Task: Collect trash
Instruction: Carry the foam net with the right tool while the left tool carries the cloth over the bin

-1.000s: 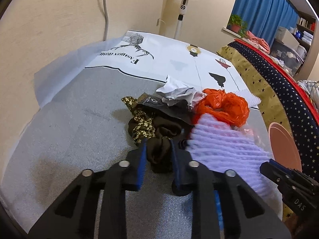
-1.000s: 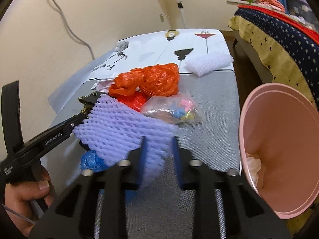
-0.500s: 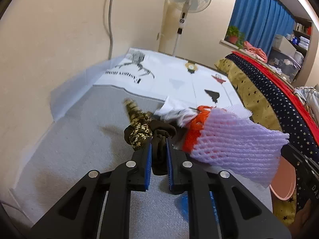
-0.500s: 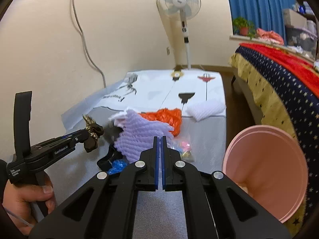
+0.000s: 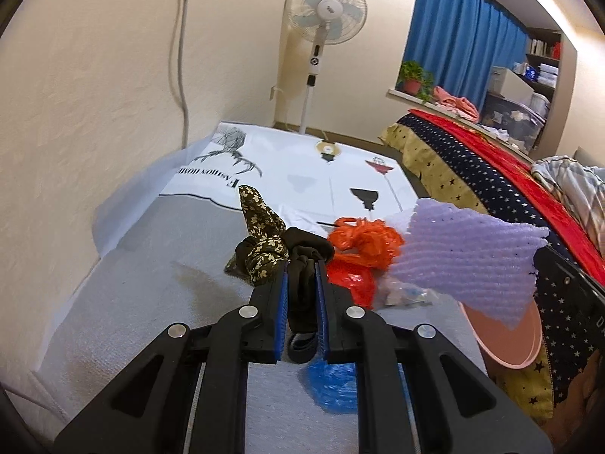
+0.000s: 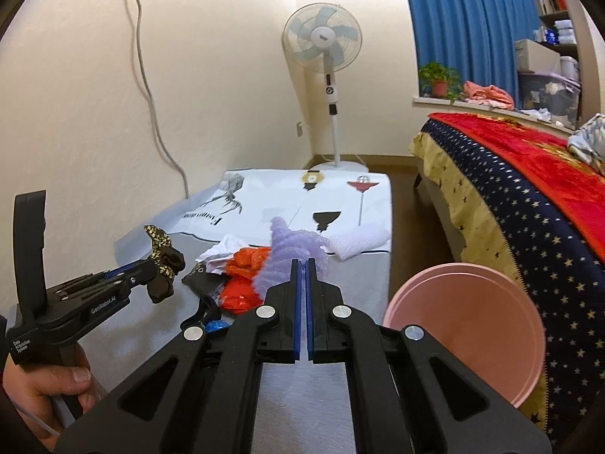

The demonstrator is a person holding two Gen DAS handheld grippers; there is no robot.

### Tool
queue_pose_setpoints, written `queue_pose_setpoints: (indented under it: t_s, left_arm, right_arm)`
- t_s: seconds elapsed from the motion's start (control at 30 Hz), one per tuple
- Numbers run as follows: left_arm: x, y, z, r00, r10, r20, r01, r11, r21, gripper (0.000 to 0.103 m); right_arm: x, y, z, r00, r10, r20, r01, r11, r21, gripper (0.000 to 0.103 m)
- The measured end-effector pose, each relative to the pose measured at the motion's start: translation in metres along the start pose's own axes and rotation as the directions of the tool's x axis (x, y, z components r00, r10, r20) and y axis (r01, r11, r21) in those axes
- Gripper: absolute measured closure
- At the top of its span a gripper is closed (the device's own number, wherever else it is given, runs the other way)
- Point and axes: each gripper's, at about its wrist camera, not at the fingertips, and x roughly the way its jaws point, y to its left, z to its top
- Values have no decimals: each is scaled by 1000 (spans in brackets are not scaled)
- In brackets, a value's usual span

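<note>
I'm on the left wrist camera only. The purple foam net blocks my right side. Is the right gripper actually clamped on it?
Observer: Yes. The right gripper has its jaws shut on the purple foam net, which is held clear of the table.
Operator: I only see a pink rim below the net. Where does the bin open?
Observer: The pink bin is tilted against the side of the bed, to the right of the table, with its mouth facing the right gripper.
Operator: Is any trash hidden behind the net?
Observer: A white foam net lies near the table's right edge, beyond the orange bags.
</note>
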Motion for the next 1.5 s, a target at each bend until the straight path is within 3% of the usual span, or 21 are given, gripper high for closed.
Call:
queue_pose_setpoints:
  t_s: [0.63, 1.07, 1.5]
  left_arm:
    - [-4, -33, 2, 995, -96, 26, 94, 994, 63, 90]
    - [6, -66, 2, 986, -165, 8, 164, 981, 103, 90]
    - [23, -117, -1, 960, -279, -41, 282, 946, 162, 90]
  right_arm:
    - [-26, -28, 9, 992, -124, 26, 123, 992, 43, 101]
    - [-32, -66, 19, 972, -234, 29, 230, 967, 106, 101]
    - [-40, -97, 22, 944, -329, 28, 321, 935, 149, 101]
